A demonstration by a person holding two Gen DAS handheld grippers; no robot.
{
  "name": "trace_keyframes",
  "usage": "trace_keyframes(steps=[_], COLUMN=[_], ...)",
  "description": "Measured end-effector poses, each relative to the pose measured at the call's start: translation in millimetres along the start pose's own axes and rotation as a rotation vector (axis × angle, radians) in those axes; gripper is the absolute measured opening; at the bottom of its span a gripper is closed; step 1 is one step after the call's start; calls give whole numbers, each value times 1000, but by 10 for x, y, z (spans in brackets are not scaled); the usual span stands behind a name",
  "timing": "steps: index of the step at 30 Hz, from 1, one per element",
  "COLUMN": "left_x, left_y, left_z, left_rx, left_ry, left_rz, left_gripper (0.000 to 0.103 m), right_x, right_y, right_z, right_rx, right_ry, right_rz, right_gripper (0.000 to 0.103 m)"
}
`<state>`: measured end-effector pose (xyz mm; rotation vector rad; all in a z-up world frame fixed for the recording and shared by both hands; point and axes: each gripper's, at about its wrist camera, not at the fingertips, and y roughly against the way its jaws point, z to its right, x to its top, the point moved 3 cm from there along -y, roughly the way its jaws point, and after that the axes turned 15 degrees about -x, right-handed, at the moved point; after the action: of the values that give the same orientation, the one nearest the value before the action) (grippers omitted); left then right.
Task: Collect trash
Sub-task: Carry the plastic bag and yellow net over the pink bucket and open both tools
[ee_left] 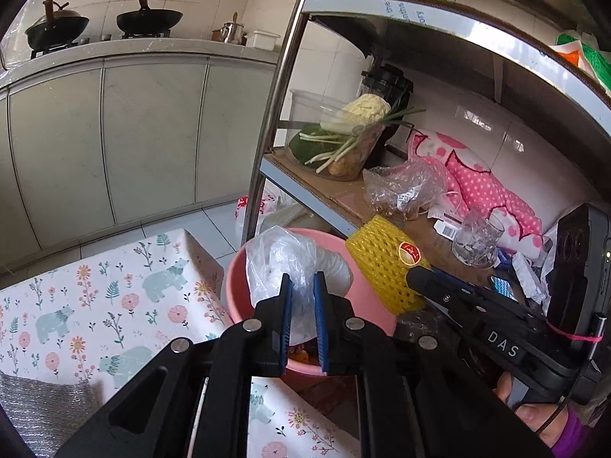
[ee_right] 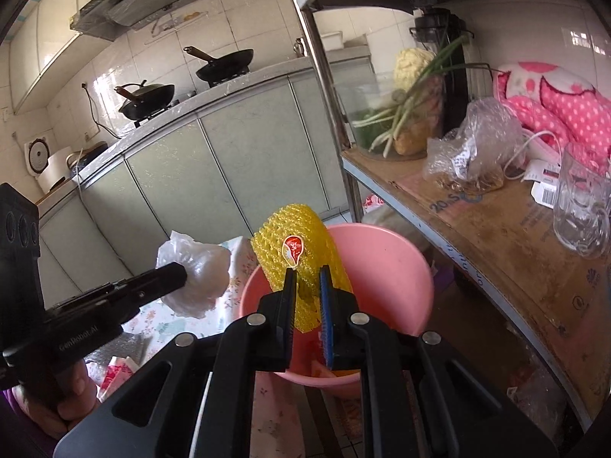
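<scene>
Currently both trash items hang over the pink bucket (ee_right: 385, 267), neither released. Your left hand-held gripper (ee_left: 303, 294) pinches a crumpled clear plastic bag (ee_left: 284, 257); your right hand-held gripper (ee_right: 307, 294) pinches a yellow foam fruit net (ee_right: 294, 244) by its lower edge.

Handling, judged: both look very light and soft. The bag is slick film and may cling to the pads on release; the net is springy, compresses under grip, and any edge gives a hold.

More likely trash on the cardboard-lined shelf (ee_right: 508, 229): a second clear plastic bag (ee_right: 473, 145) with residue. The glass mug (ee_right: 580, 213) beside it is fragile; keep clear.

Surroundings: metal rack, tiled kitchen, woks (ee_left: 149, 19) on the far stove, floral cloth (ee_left: 95, 297) left of the bucket.
</scene>
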<state>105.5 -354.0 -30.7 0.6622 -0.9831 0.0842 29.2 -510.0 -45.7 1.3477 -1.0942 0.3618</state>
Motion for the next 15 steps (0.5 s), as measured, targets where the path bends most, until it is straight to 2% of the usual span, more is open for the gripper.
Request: trace_keyframes(steps=[5,15], left_x=[-96,-233], left_y=[-308,-672], left_z=[-3,-178], left_rx=[8,24], left_ry=[-1,44], left_rz=[-52,-142], left_gripper=[10,10], right_x=[-80,-239], right_y=[-208,-542], right_z=[67,133], right_rx=[-17,-44], right_ry=[-7,-21], right_rz=[-41,-117], right_gripper=[12,12])
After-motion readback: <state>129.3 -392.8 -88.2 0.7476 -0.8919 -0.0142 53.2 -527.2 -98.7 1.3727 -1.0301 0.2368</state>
